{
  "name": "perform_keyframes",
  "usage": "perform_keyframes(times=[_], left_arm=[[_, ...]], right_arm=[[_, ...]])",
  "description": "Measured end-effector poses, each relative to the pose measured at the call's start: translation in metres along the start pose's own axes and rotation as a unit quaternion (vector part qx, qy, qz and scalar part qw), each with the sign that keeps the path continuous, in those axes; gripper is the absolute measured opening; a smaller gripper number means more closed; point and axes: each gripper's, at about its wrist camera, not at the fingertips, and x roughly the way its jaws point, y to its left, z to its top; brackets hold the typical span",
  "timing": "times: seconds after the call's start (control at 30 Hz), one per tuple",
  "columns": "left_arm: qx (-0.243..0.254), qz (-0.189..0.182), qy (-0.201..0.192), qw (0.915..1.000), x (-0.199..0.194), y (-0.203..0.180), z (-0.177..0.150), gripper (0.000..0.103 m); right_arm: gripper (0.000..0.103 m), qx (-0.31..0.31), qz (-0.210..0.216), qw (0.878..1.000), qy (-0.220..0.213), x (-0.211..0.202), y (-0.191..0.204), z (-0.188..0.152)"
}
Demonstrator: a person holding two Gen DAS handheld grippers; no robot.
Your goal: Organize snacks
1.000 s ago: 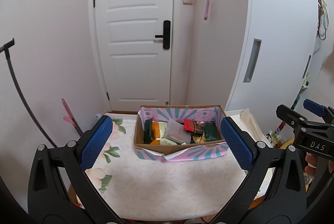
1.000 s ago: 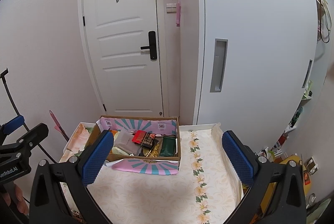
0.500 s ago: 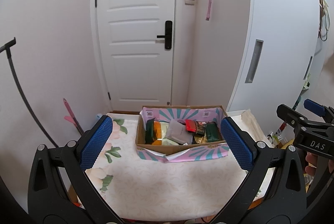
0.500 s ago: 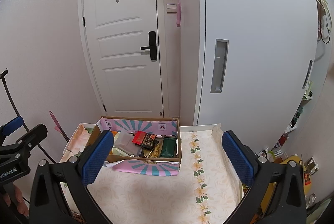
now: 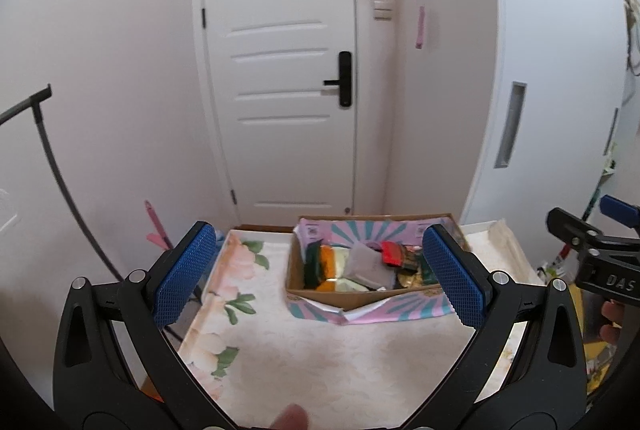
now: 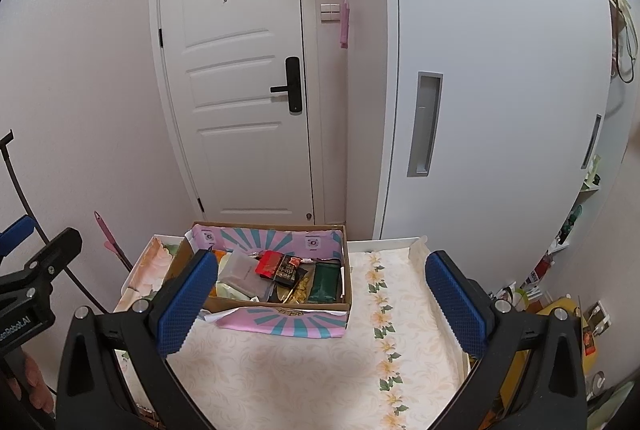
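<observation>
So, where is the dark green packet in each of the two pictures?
Left wrist view: the green packet lies at the box's right end, mostly hidden behind the blue pad of the left tongs.
Right wrist view: the packet lies in plain sight at the box's right end.
Shared landmark: the red packet beside it.

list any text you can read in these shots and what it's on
"DAS": on the right gripper, seen from the left wrist, cut off by the frame edge.
"Robot.AI": on the left gripper, seen from the right wrist, start cut off.
Snack packets and the box's square stickers: print too small to read.
</observation>
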Motion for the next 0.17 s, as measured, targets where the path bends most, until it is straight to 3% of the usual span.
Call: perform_keyframes(times=[0.17], left_arm=[[-0.007, -0.006, 0.007, 0.9999, 0.0098, 0.0042, -0.0016, 0.103]], right_arm=[[0.103, 0.002, 0.0, 1.0, 0.006, 0.0083, 0.0001, 0.0004]])
